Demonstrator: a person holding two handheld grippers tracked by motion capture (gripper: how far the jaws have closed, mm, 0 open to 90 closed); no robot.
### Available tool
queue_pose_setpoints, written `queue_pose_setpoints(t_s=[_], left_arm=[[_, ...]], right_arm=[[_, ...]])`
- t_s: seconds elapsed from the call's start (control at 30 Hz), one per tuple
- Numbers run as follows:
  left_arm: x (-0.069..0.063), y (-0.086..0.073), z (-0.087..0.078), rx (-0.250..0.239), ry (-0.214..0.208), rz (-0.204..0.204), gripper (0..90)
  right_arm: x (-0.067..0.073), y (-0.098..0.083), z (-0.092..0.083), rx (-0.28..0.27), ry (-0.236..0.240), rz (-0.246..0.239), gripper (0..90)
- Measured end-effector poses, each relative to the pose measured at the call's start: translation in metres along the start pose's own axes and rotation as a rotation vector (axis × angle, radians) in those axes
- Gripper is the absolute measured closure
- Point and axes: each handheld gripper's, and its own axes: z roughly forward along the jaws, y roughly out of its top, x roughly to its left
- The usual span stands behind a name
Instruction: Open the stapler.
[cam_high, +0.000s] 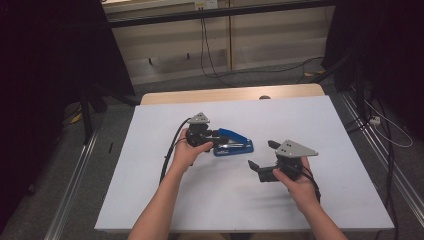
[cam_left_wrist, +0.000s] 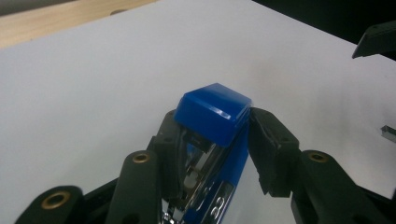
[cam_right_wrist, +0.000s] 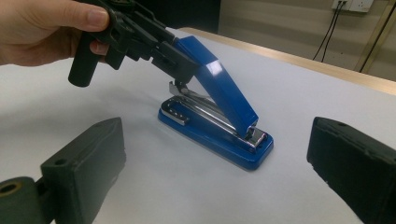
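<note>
Blue stapler (cam_right_wrist: 219, 123): base flat on white surface (cam_high: 320, 130), near centre, lid raised at a slant. Left claw (cam_left_wrist: 212, 140): clamped on the raised lid's end. Right claw (cam_high: 261, 159): jaws wide apart, holding nothing, just beside stapler.

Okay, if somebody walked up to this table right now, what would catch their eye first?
Probably the blue stapler near the middle of the white table, the one bright colour there. Its lid is tilted up, hinged open from the base, with the left gripper clamped on its raised end. The right gripper hangs open to the stapler's right, holding nothing.
</note>
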Motion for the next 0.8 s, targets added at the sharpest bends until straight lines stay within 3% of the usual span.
queue_pose_setpoints(t_s=[0.37,0.43,0.63,0.8], left_arm=[[-0.006,0.010,0.001,0.014,0.014,0.006,59.8],[-0.007,0.012,0.001,0.018,0.016,0.004,59.8],[-0.009,0.018,0.002,0.042,0.031,0.020,59.6],[-0.010,0.020,0.002,0.056,0.033,0.013,59.6]], right_arm=[[0.014,-0.001,0.017,-0.001,0.007,0.042,4.7],[0.017,-0.001,0.021,-0.002,0.011,0.076,6.1],[0.023,0.000,0.040,0.028,-0.003,0.123,34.8],[0.023,0.000,0.054,0.065,-0.031,0.101,74.6]])
